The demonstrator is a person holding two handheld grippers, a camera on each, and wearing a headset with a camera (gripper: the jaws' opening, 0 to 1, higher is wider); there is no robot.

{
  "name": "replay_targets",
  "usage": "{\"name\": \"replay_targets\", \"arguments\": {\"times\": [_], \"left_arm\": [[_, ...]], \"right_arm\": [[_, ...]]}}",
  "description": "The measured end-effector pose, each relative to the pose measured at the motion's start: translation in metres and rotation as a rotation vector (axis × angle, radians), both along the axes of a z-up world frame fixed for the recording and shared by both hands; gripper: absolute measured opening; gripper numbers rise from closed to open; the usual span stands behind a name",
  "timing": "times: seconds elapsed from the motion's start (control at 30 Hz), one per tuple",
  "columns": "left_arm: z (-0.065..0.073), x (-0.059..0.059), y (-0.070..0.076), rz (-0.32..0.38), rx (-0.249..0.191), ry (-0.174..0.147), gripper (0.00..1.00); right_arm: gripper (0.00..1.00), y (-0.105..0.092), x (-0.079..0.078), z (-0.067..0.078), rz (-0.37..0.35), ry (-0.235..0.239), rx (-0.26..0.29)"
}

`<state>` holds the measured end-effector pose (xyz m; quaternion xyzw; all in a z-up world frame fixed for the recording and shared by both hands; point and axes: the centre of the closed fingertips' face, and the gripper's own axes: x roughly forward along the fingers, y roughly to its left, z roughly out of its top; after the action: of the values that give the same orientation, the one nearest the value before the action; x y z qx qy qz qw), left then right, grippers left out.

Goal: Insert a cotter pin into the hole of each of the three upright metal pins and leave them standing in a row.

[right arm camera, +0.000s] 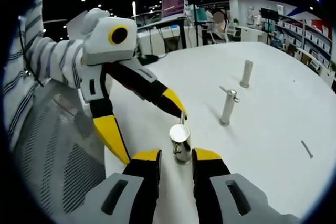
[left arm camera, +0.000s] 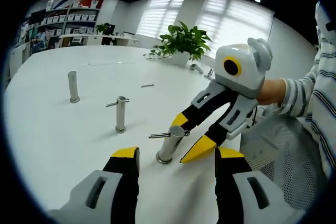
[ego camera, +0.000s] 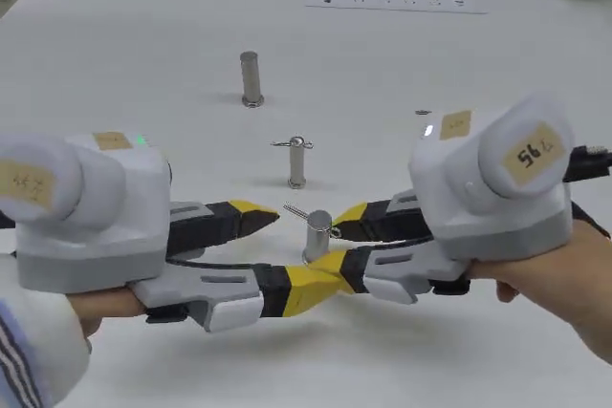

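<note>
LEFT TO RIGHT: The left gripper [left arm camera: 177,156] reaches over the white worktop [ego camera: 459,64] with its jaws apart. A bare metal pin [ego camera: 251,76] stands upright farthest back. Nearer, the middle pin [ego camera: 296,167] carries a cotter pin [ego camera: 285,144] through its top. The nearest pin [ego camera: 316,236], with a second cotter pin [ego camera: 296,212] sticking out near its top, stands between the two grippers. The right gripper [right arm camera: 177,156] has its jaws apart, one on either side of that pin.
</note>
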<state>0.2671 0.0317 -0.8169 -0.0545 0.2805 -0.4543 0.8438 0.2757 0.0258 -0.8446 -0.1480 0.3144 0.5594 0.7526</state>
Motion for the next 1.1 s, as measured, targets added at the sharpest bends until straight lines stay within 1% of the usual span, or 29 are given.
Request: {"name": "replay_targets", "arguments": {"times": [0.1,0.2,0.3,0.37,0.4,0.43,0.5,0.6,0.73,0.83,0.97,1.03,1.1], "left_arm": [[0.001,-0.003,0.003,0.003,0.0,-0.004,0.66],[0.0,-0.006,0.005,0.0,0.017,-0.006,0.78],[-0.001,-0.01,0.008,-0.009,0.037,-0.006,0.83],[-0.001,-0.012,0.008,-0.016,0.037,0.0,0.91],[-0.001,-0.014,0.008,-0.018,0.037,-0.003,0.97],[0.0,-0.015,0.008,-0.022,0.038,-0.007,1.0],[0.001,-0.017,0.008,-0.031,0.038,-0.01,1.0],[0.003,-0.016,0.009,-0.023,0.036,-0.014,0.99],[0.003,-0.014,0.013,-0.012,0.044,-0.013,0.99],[0.003,-0.01,0.015,0.004,0.044,-0.015,0.99],[-0.001,-0.009,0.016,0.007,0.058,-0.01,0.99],[-0.003,-0.011,0.015,-0.004,0.063,-0.012,0.99],[-0.005,-0.013,0.013,-0.016,0.066,-0.014,0.99]], "right_arm": [[0.25,0.002,0.002,-0.003,-0.009,0.001,0.004],[0.25,0.003,0.004,-0.005,-0.016,0.0,0.009],[0.25,0.005,0.005,-0.006,-0.016,0.003,0.015],[0.24,0.006,0.005,-0.007,-0.014,0.007,0.016],[0.24,0.006,0.005,-0.007,-0.014,0.008,0.017],[0.24,0.007,0.005,-0.008,-0.015,0.008,0.017],[0.23,0.008,0.006,-0.008,-0.015,0.006,0.018],[0.21,0.009,0.006,-0.009,-0.011,0.003,0.018],[0.18,0.01,0.007,-0.011,-0.01,0.003,0.015],[0.18,0.011,0.008,-0.011,-0.006,0.004,0.021],[0.17,0.011,0.008,-0.011,0.011,-0.019,0.015],[0.16,0.011,0.009,-0.01,0.037,-0.041,0.007],[0.15,0.011,0.01,-0.009,0.052,-0.044,0.017]]}}
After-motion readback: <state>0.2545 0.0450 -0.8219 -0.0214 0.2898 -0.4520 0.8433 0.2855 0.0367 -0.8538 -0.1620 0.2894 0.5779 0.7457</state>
